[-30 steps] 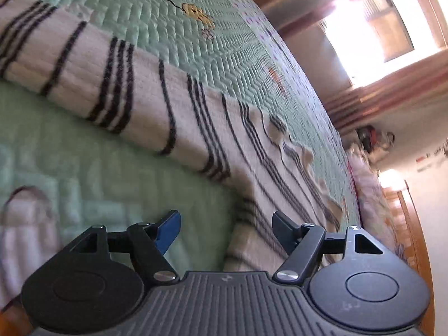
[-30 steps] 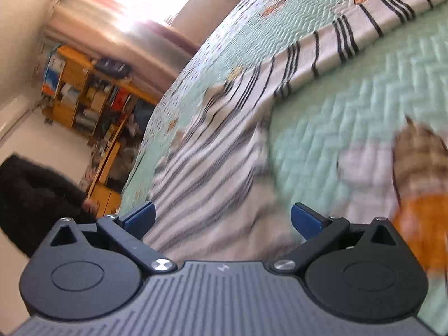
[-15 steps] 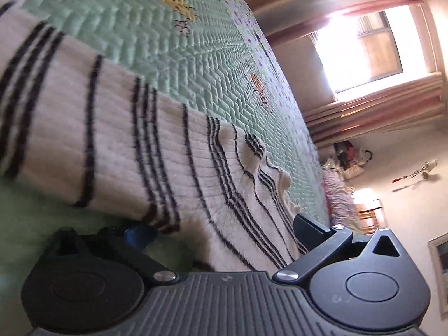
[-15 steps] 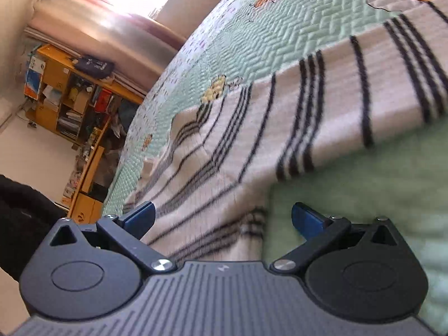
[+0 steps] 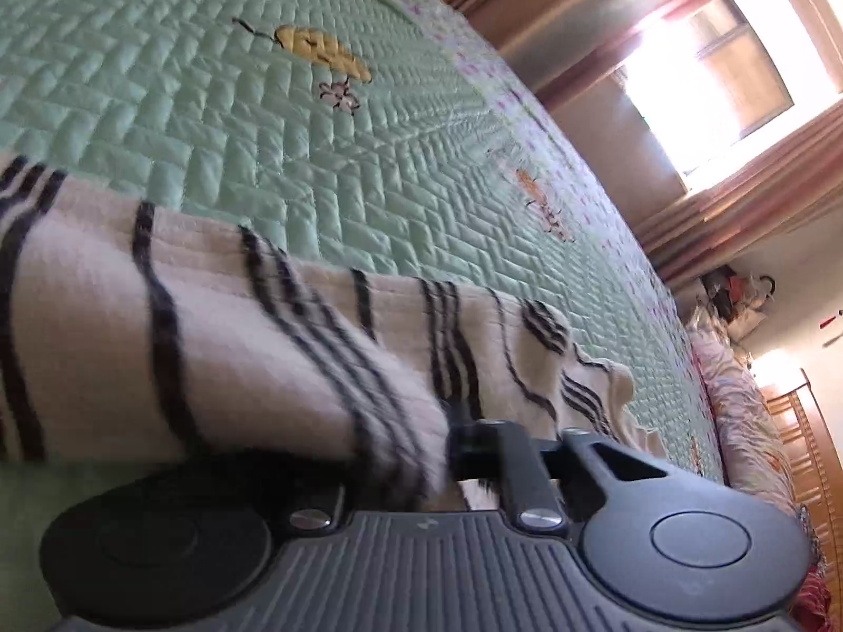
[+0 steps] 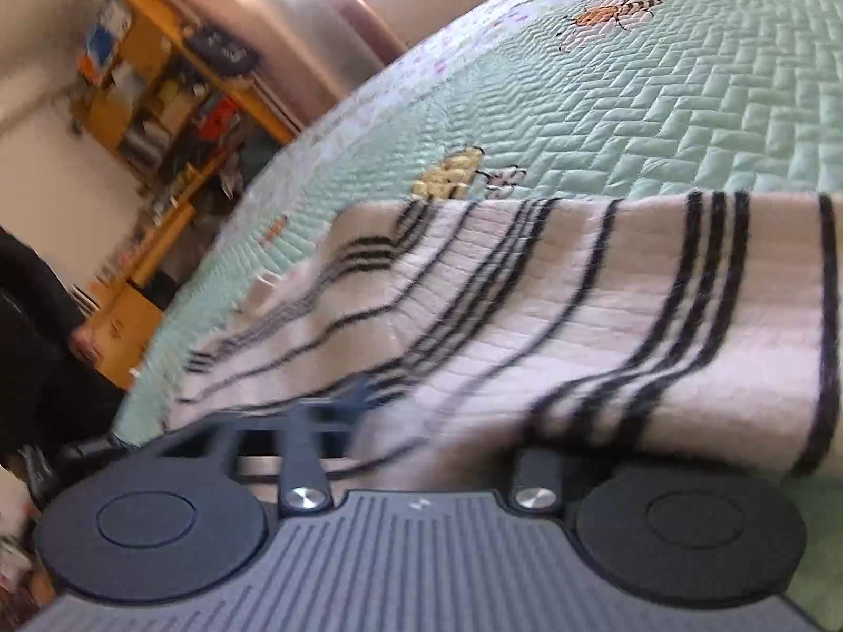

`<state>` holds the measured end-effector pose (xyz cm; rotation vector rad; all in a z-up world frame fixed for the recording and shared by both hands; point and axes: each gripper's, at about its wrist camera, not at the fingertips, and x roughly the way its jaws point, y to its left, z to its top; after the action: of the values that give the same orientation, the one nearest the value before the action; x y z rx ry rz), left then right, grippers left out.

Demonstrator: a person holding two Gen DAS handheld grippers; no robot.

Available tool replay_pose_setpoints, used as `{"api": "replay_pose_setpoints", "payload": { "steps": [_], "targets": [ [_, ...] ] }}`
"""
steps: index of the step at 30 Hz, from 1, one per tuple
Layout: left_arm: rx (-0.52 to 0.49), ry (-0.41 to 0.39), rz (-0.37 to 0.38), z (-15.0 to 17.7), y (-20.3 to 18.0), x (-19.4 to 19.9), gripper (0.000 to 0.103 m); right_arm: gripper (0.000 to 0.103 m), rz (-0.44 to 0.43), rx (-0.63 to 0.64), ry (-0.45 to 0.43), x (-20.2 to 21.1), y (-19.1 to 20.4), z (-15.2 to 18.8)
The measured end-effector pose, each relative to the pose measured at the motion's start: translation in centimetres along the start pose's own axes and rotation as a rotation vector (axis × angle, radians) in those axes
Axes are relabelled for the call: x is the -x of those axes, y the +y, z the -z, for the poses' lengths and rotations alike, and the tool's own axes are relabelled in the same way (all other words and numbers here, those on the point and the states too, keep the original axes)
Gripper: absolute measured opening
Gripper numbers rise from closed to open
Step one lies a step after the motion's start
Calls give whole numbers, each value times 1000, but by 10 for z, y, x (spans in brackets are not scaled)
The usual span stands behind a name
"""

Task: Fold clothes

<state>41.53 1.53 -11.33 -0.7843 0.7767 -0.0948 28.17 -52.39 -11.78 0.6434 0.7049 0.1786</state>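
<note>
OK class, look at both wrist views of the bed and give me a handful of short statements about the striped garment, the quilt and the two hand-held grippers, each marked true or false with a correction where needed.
1. The striped garment is cream with dark stripes. True.
2. The left hand-held gripper stands wide open, clear of the cloth. False: it has just closed on the garment's edge.
3. The quilt is plain red. False: it is pale green, stitched with bees.
4. The right hand-held gripper has cloth between its fingers. True.
5. The garment hangs on a rack. False: it lies on the quilt.

Green quilted bedspread (image 5: 295, 121) w/ bee embroidery (image 6: 611, 16), bright window (image 5: 722, 79), cluttered wooden shelves (image 6: 158, 89).
</note>
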Motion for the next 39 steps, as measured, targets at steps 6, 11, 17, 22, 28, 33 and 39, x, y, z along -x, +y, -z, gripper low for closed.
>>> {"api": "replay_pose_setpoints", "payload": {
  "steps": [6, 11, 17, 22, 28, 33, 39],
  "targets": [
    [-273, -17, -85, -23, -35, -16, 8, 14, 65, 128, -61, -9, 12, -12],
    [-294, -75, -117, -43, -51, -32, 8, 10, 146, 134, -107, -25, 6, -35],
    [-349, -124, -161, -56, -68, -49, 8, 10, 205, 153, -162, -48, 6, -58],
    [-322, -106, -167, -49, -54, -60, 15, 13, 208, 173, -170, -60, -4, -57],
    [-264, -10, -28, -46, -26, -24, 37, 46, 38, 36, -77, -22, -23, -45],
    [-233, 12, 42, -19, 11, 52, 69, 65, -10, 20, 1, 52, -27, 8],
    [-296, 116, 39, 57, 44, 151, 76, 69, -80, -57, 57, 150, -38, 98]
  ]
}}
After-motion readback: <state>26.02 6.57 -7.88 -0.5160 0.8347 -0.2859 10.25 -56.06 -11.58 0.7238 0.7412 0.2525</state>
